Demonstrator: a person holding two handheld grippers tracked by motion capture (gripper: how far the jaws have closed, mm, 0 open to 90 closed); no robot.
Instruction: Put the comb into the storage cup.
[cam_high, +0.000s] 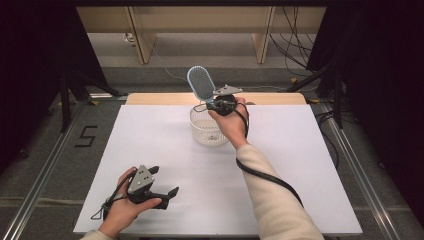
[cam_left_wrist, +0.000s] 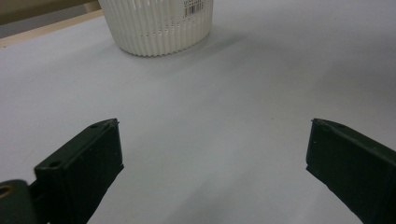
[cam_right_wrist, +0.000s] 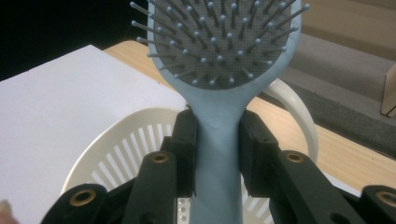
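I see a wide white table (cam_high: 310, 165) that takes up most of the high view, with a strip of pale wood along its far edge and grey floor around it. A person's two forearms come in from the near side, each hand carrying a black gripper.

Near the far middle of the table stands a white basket (cam_high: 206, 131), round, with slotted walls and a looped handle. In the left gripper view I see its ribbed wall (cam_left_wrist: 156, 25) with a barcode label, standing well ahead of that gripper across bare tabletop.

My right gripper (cam_high: 216, 104) is held just above the basket's rim, at its far right side. Its jaws are closed on the handle of a light blue brush (cam_high: 201, 83), one pad pressed to each side of the handle. The brush stands upright with its oval head above the gripper. In the right gripper view the brush (cam_right_wrist: 224, 65) rises from between the jaws, its grey bristle pad and ball-tipped pins turned to the camera, and the open basket (cam_right_wrist: 112, 144) lies directly below and behind the handle. The lower end of the handle is hidden by the jaws, so I cannot tell how close it is to the basket.

My left gripper (cam_high: 165, 185) rests low at the near left of the table, well apart from the basket. Its jaws stand wide, with nothing between them but bare table.
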